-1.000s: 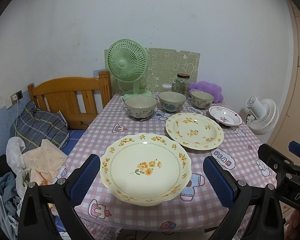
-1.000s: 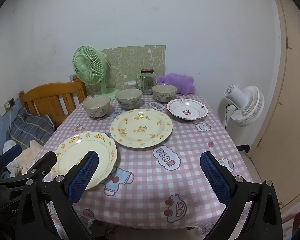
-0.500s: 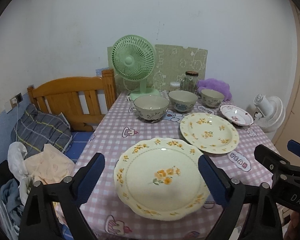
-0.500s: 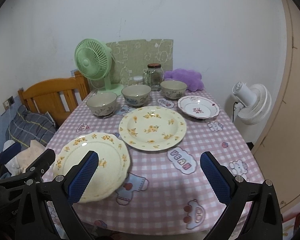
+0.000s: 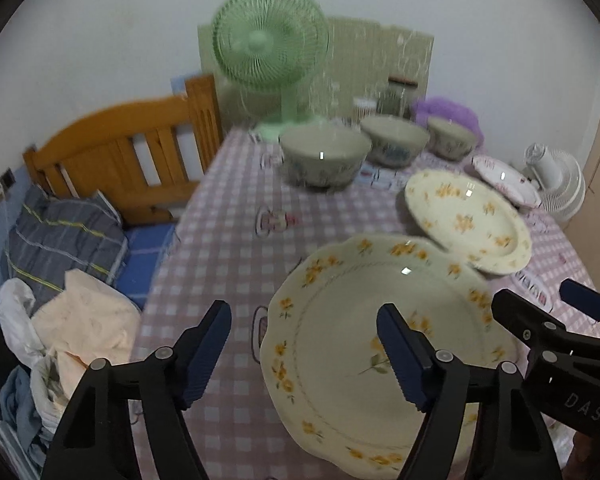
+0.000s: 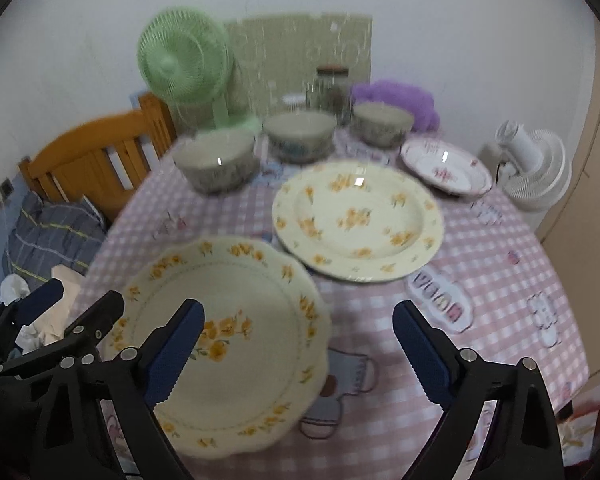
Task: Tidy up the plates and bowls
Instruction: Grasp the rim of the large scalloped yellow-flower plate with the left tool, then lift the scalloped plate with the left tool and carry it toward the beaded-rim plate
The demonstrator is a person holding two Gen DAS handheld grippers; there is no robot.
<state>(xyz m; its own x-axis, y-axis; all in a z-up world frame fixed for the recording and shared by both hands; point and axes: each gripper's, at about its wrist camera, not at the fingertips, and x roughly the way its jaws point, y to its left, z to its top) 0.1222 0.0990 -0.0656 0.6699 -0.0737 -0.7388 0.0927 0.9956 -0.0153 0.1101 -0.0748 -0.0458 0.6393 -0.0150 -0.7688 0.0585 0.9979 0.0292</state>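
Note:
A large cream plate with yellow flowers (image 5: 364,344) (image 6: 228,328) lies at the near edge of the pink checked table (image 5: 228,240). My open left gripper (image 5: 304,348) hovers over its left rim. My open right gripper (image 6: 298,344) hovers over its right rim. Neither holds anything. A second yellow-flower plate (image 5: 466,216) (image 6: 358,220) lies behind it. A small white plate with red flowers (image 6: 444,168) sits at the right. Three green bowls (image 6: 216,164) (image 6: 300,138) (image 6: 382,122) stand in a row at the back.
A green fan (image 5: 270,48), a glass jar (image 6: 332,88) and a purple cushion (image 6: 396,98) stand at the table's back. A wooden bed frame (image 5: 128,148) with clothes (image 5: 88,332) is left of the table. A white fan (image 6: 536,168) stands at the right.
Both grippers have moved forward and down toward the near plate. The left gripper's jaws have narrowed and shifted left, so they now straddle the plate's left rim.

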